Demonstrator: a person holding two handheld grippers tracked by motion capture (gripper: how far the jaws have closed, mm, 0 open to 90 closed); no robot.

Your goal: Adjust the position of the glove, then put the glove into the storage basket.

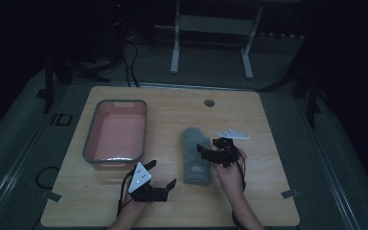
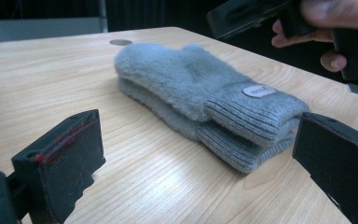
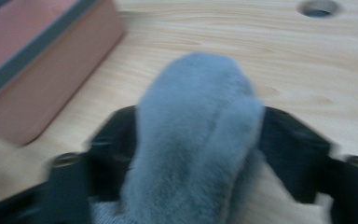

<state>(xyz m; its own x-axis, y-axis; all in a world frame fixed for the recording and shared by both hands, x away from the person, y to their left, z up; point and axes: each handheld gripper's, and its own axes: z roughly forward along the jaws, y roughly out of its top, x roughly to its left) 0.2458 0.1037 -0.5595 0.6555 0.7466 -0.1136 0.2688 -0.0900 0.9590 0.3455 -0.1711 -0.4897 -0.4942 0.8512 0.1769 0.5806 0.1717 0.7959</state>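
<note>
A pink bin point(image 1: 116, 136) stands left of the grey mittens point(image 1: 196, 155), well apart; a white plate point(image 1: 233, 134) lies beyond. The fluffy stacked pair, ribbed cuffs nearest, lies mid-counter point(image 1: 172, 110). The right gripper point(image 1: 216, 151) straddles them, jaws apart; the left gripper point(image 1: 160, 178) gapes empty nearby.

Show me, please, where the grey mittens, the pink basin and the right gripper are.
grey mittens point(image 2: 191, 79): left gripper view, fluffy top of the upper mitten.
pink basin point(image 1: 90, 136): high view, grey rim at its left.
right gripper point(image 1: 211, 147): high view, midway between its fingers.

A dim lab or recording room is showing here: cables point(image 1: 124, 62) are trailing over grey flooring behind the wooden table point(image 1: 263, 115), beside a white equipment stand point(image 1: 211, 28).
</note>
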